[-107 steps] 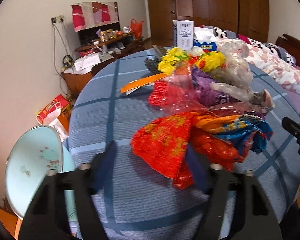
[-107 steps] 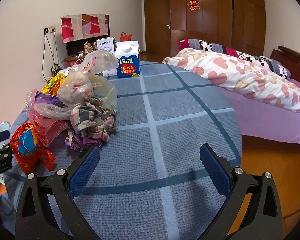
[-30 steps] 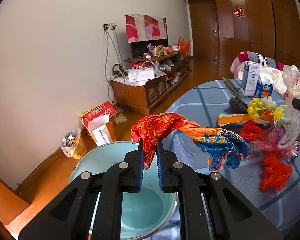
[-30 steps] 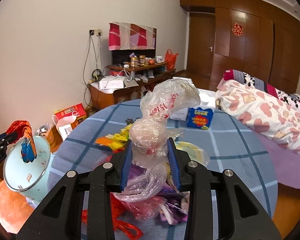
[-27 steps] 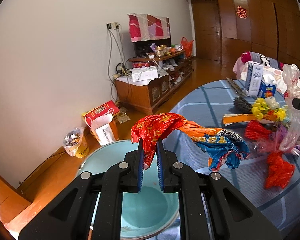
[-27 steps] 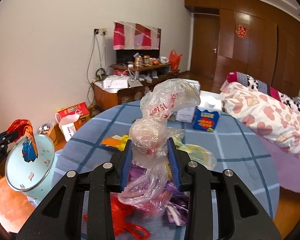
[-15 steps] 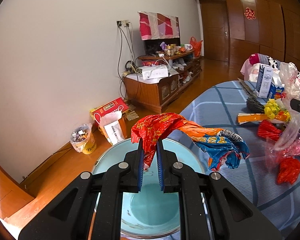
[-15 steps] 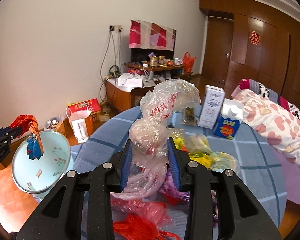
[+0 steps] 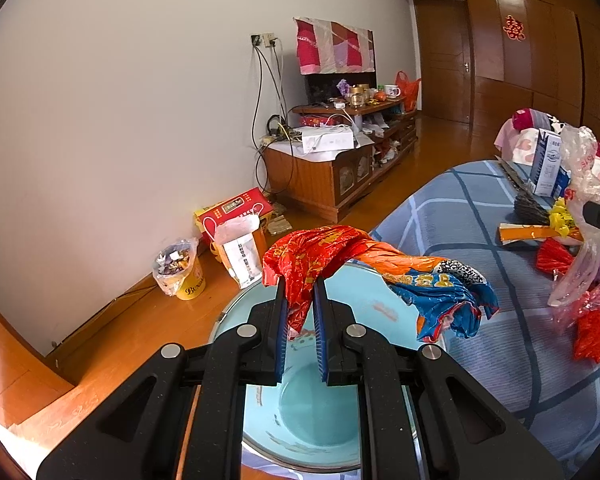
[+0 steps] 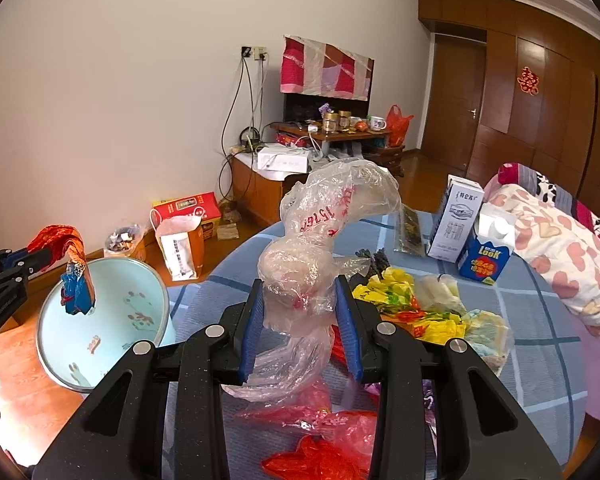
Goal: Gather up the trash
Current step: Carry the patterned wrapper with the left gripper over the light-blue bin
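Blue checked cloth (image 10: 548,344) covered the round table, with a light-blue basin (image 9: 324,420) on the floor beside it. A red and blue wrapper (image 9: 364,264) hung clamped between the left gripper's (image 9: 299,316) pads, now directly over the basin, having moved off the table edge over the last second. The right gripper (image 10: 300,320) remained closed on a crumpled clear plastic bag (image 10: 324,236) above the remaining trash pile (image 10: 420,312), which had slid nearer.
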Demonstrator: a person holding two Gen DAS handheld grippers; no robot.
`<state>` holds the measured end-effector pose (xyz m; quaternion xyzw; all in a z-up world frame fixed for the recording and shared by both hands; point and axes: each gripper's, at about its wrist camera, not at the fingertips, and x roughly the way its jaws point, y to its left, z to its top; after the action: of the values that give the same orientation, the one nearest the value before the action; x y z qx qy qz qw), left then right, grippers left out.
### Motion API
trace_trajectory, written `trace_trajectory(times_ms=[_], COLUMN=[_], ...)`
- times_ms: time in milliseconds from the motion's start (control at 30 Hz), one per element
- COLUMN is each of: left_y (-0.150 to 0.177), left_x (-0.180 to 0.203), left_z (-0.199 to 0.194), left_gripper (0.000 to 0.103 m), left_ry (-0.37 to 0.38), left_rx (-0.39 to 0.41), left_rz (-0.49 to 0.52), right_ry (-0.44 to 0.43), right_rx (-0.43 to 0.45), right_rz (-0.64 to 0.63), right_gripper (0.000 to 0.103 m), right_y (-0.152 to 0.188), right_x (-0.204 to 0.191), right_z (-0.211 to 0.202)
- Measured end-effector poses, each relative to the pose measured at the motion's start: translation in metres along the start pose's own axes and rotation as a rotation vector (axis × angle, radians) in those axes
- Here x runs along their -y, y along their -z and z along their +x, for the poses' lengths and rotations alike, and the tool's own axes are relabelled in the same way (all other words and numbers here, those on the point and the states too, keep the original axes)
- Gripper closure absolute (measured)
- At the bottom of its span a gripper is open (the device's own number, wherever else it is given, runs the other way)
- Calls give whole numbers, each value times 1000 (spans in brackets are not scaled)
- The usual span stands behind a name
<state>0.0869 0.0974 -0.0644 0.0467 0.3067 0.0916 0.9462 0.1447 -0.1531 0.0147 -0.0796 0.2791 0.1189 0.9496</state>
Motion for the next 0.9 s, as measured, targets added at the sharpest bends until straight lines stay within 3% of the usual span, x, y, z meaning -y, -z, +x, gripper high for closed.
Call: trace_trajectory(times_ms=[300,900], left_y=[3,19], left_x=[-8,-41], left_z=[6,10], left_gripper=[92,91], left_ry=[-40,-113], left_rx=[-12,-46], left_rz=[1,-24], right_ry=[-19,-100], right_rx=[-1,-29], right_rz=[-20,-114], right_gripper=[68,67], right_y=[-4,-11], right_x=[-12,-73], right_z=[3,30])
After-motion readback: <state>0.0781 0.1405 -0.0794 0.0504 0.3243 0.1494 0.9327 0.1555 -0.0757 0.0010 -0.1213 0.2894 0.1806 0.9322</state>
